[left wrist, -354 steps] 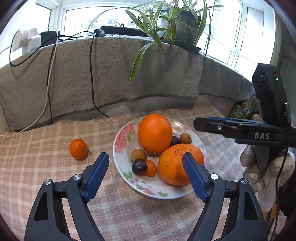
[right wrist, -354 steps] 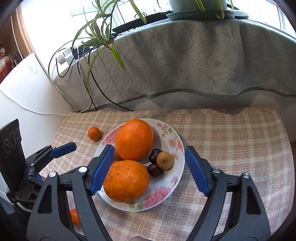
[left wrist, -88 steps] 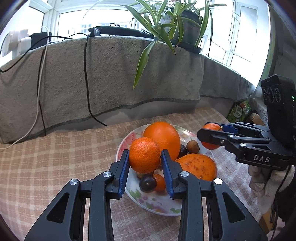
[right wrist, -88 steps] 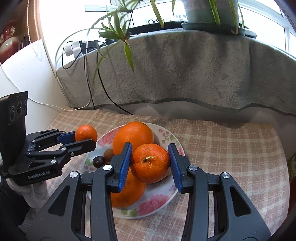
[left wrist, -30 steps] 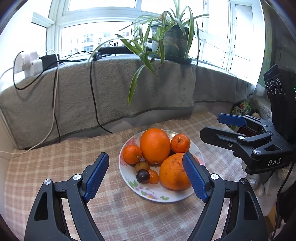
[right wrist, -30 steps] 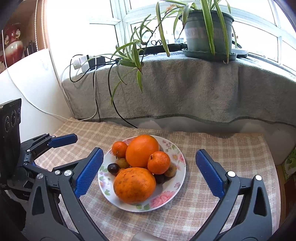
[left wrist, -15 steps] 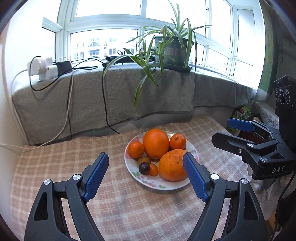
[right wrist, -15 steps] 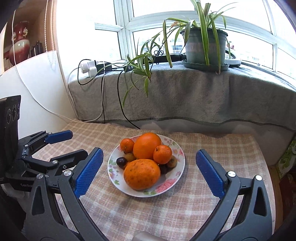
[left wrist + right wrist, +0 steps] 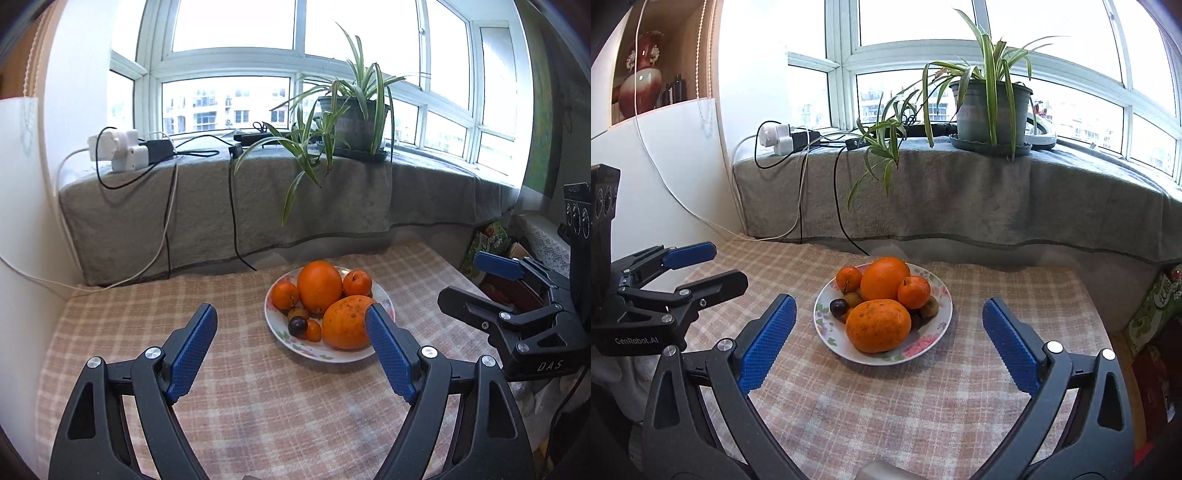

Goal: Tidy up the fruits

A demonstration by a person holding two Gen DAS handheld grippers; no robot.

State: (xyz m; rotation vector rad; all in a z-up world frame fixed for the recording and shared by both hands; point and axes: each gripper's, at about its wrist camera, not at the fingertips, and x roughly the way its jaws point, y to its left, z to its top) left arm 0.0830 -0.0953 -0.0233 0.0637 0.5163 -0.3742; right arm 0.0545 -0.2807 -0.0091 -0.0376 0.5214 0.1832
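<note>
On the bench [image 9: 923,406], covered with a checked cloth, sat a flowered plate [image 9: 934,325] holding all the fruit: two big oranges [image 9: 884,278], two small tangerines [image 9: 913,291], a dark plum [image 9: 838,306] and some little brown fruits. Both the left tongs [image 9: 291,350] and the right tongs [image 9: 886,339] were spread wide with nothing between their blue pads, and both hung well apart from the plate. Behind the bench, a potted plant [image 9: 991,110] stood on a sill covered with a grey towel [image 9: 960,199].
</note>
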